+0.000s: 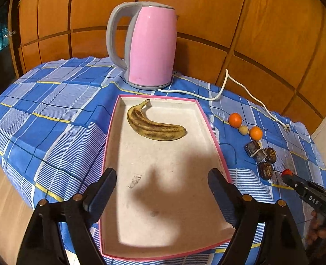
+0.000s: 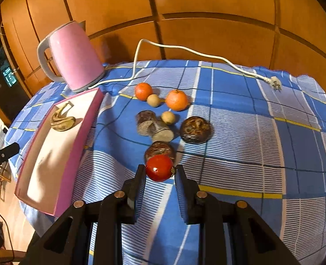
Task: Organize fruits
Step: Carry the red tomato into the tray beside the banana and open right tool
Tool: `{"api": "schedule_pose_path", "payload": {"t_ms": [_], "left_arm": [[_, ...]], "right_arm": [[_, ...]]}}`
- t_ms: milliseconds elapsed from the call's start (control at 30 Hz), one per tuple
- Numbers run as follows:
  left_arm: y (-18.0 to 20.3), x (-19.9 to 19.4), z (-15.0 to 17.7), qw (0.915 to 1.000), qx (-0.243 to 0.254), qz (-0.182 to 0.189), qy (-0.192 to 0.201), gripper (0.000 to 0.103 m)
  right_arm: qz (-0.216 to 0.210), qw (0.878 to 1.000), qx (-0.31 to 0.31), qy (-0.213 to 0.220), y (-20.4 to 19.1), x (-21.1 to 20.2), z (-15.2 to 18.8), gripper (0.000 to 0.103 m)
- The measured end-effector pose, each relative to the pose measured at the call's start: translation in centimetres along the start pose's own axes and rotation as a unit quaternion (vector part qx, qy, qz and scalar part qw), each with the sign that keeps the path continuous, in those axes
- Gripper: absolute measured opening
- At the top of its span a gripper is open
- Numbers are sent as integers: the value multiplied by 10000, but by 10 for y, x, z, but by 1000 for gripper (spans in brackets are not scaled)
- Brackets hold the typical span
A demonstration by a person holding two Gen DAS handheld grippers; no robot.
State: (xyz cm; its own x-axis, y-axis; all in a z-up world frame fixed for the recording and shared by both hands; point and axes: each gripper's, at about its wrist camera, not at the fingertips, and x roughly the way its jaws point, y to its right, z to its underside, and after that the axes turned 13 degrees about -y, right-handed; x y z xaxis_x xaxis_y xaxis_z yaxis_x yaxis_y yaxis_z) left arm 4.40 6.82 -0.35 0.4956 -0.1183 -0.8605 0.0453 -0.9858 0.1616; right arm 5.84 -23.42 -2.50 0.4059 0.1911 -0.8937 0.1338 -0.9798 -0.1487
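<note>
A pink-rimmed white tray (image 1: 116, 119) (image 2: 90, 119) lies on the blue checked tablecloth and holds a spotted banana (image 1: 155, 127) (image 2: 61, 119). My left gripper (image 1: 161, 182) is open and empty above the tray's near end. My right gripper (image 2: 159, 170) is shut on a red tomato (image 2: 159, 167), which also shows in the left wrist view (image 1: 287, 172). To the right of the tray lie two oranges (image 2: 143, 91) (image 2: 176, 100), two small tan fruits (image 2: 153, 100) (image 2: 168, 117), two dark round fruits (image 2: 195, 129) (image 2: 159, 149) and dark cut pieces (image 2: 154, 127).
A pink electric kettle (image 1: 148, 44) (image 2: 72, 55) stands behind the tray. Its white cord (image 2: 185, 49) runs across the back of the table to a plug (image 2: 276, 84). Wooden panels stand behind. The table edge drops away on the left.
</note>
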Motion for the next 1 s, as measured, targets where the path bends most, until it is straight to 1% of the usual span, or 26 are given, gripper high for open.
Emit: {"api": "schedule_pose_path", "payload": {"t_ms": [100,167,300,400,567,667,700,767,800,867,933,967,1000], "left_arm": [[-2,-1,2,10000,24,-35,33,88],[-4,-1,3,10000,-19,-16,17,90],[-9,-1,5,9999,-102,15,0,90],[-14,-2,5,9999,-150,4,25,90],[-27,-2,6,9992,-396,53,29,90],[-30,-3,7,9992,-394,-16,30,90],[-31,-3,8,9993,-378,-19,28,90],[-31,-3,9,9995,-327,-15,31,90],[-31,-3,10,9995,-309,-19,35,89],[-31,-3,12,9997,-250,12,27,89],[-30,-2,13,9998,-217,40,24,89],[-29,-2,13,9998,-194,58,16,86],[-28,-1,13,9998,-161,77,-8,81]], "right_arm": [[-200,9998,-46,-5,-8,-3,-1,26],[-325,9993,-205,4,-20,-5,-2,26],[-534,9971,-549,0,-47,-7,-6,26],[-747,9938,-817,-53,-71,-5,-10,26],[-1003,9870,-1242,-183,-110,4,-18,27],[-1031,9834,-1472,-250,-135,14,-24,27],[-989,9835,-1490,-289,-143,20,-28,27],[-1041,9821,-1525,-381,-153,29,-33,28],[-1017,9822,-1533,-389,-157,34,-36,29],[-758,9862,-1412,-417,-158,43,-41,30],[-785,9876,-1291,-423,-156,46,-42,33],[-766,9882,-1267,-403,-154,45,-41,35],[-743,9886,-1250,-393,-153,45,-40,35]]}}
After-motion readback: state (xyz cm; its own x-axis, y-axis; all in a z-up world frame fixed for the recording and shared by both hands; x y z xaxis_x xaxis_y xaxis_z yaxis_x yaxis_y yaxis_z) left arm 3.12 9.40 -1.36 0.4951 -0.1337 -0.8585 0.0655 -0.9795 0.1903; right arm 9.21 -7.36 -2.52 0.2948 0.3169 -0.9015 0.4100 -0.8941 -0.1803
